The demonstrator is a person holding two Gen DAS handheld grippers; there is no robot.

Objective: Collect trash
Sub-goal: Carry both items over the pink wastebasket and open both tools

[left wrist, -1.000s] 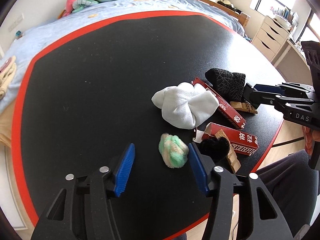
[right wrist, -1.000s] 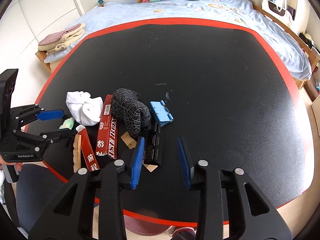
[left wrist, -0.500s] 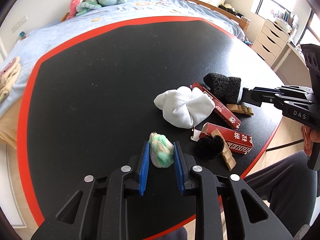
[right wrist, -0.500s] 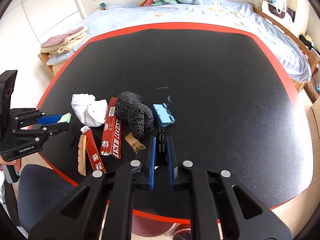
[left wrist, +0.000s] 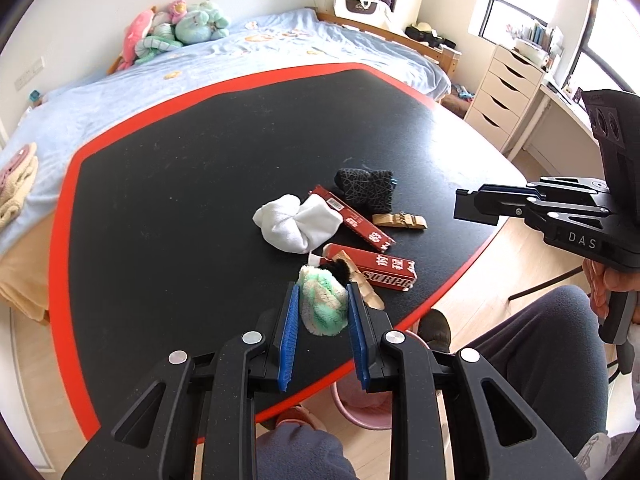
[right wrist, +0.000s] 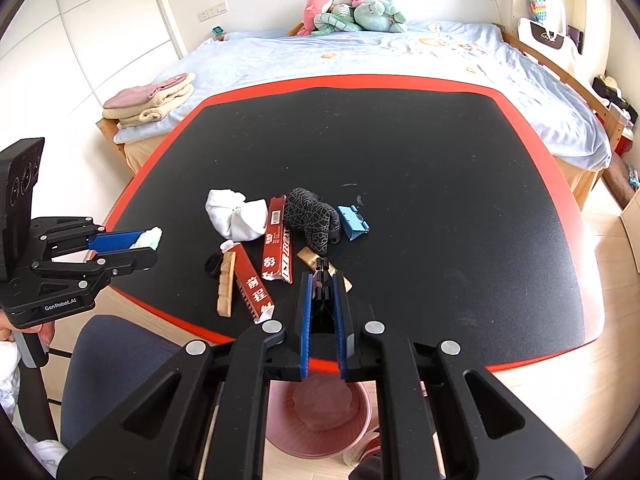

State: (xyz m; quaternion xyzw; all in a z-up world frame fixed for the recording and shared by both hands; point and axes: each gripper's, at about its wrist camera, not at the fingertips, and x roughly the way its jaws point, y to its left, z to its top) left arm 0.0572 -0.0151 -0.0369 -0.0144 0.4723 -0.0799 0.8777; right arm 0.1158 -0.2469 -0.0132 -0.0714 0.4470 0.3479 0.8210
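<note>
We had both tools loaded. Our left gripper [left wrist: 322,320] was clamped on a fluffy green-and-cream ball [left wrist: 323,303], the blue pads pressing its two sides and the jaws only a little apart. Our right gripper [right wrist: 323,312] was squeezed nearly closed on a slim black piece [right wrist: 321,280], whose long axis ran toward twelve o'clock along the fingers and stuck out past the tips; we could not tell what the piece was.

What the coming move turned on, as we judged it, was the pink bin [right wrist: 320,404]. In the right wrist view it stood on the floor at six o'clock from the gripper, below the fingers and just off the near red edge of the black table [right wrist: 440,184]. In the left wrist view only part of its rim [left wrist: 360,408] showed, at about five o'clock from that gripper. So the right hand appeared the nearer to the bin, with the left needing to swing across toward it.

The remaining litter lay on the table beyond both tools, toward twelve o'clock: a white cloth bundle [right wrist: 236,218], two red boxes [right wrist: 278,246], a black patterned pouch [right wrist: 314,218], a blue clip [right wrist: 352,222] and a wooden strip [right wrist: 225,288].
</note>
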